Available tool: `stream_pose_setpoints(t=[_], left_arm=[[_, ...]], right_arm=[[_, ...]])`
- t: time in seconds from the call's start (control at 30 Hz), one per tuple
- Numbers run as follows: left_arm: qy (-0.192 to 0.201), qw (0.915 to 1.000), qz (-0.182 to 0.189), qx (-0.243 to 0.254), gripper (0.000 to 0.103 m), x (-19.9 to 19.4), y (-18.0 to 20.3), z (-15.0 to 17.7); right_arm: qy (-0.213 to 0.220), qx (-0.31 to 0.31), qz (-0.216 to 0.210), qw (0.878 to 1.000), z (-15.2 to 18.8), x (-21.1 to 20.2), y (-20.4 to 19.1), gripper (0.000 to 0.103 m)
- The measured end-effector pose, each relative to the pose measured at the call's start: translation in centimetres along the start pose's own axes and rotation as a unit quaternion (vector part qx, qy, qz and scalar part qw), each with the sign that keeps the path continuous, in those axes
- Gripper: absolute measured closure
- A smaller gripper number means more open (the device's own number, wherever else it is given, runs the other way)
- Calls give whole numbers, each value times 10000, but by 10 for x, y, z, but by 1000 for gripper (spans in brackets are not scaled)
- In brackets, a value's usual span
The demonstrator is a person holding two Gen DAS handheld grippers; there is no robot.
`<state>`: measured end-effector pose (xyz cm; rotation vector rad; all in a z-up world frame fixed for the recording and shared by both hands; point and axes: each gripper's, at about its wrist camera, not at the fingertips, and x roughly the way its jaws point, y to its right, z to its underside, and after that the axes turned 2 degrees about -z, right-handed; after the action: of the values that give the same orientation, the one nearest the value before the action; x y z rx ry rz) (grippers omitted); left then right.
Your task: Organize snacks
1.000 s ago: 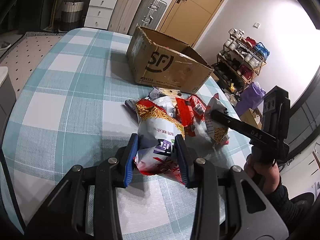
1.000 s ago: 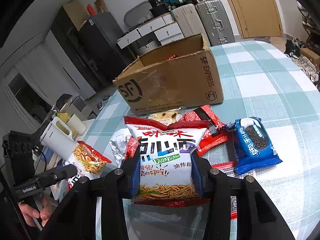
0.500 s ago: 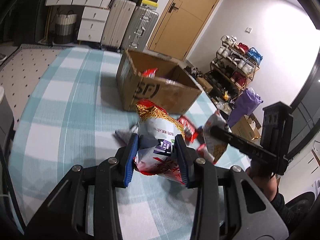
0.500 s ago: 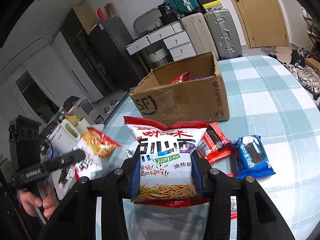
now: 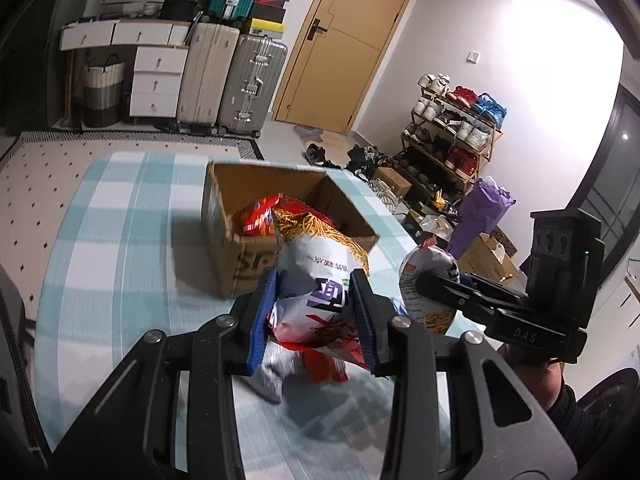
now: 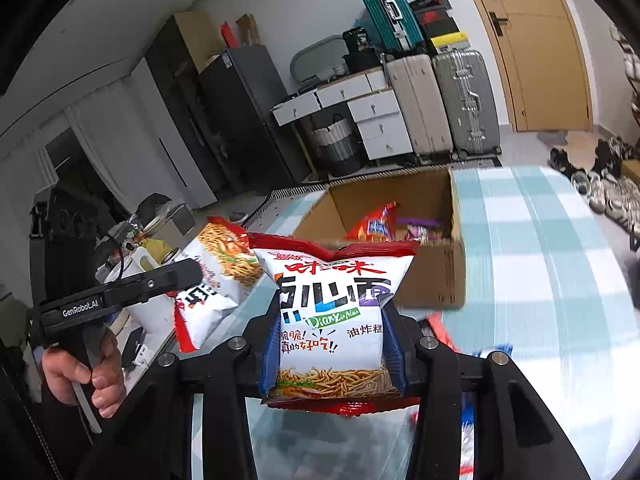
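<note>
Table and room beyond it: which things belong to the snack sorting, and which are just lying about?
Job:
- noodle snack bag in left gripper
- matching bag in right gripper
- cardboard box, snacks inside
- loose packets on table

Lying about:
- suitcases
- shoe rack
- drawers

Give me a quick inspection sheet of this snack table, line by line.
Surface: table under a blue and white checked cloth.
Job's things: open cardboard box already holding packets; more packets blurred on the cloth below.
Clutter: nothing seen on the bare cloth.
Grippers: left gripper shut on a noodle snack bag; right gripper shut on a second noodle bag; both bags held clear of the cloth.
Cables: a thin lead beside the white appliance off the table's edge.
Surroundings: suitcases, drawers, a door, a shoe rack.
</note>
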<state>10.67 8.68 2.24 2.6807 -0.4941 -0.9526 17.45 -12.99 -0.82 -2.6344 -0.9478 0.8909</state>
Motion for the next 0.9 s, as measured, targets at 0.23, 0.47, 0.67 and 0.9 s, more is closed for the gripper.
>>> stream_pose_setpoints(t=[0.23,0.47,0.67,0.9], left_arm=[[67,9998,-29,186,69,13,11,-40],[41,9997,-151,213,69,41,16,-81],[1,9995,-200,259,69,66,15,-113],[-81,9990,-294,318,69,93,10,-143]], right_arm=[[60,-208,-14,9998,-40,5,-6,60],[-33,-236,286,9993,-81,19,2,60],[-120,-248,355,9990,-114,39,13,60],[-222,-200,347,9990,-143,69,25,60]])
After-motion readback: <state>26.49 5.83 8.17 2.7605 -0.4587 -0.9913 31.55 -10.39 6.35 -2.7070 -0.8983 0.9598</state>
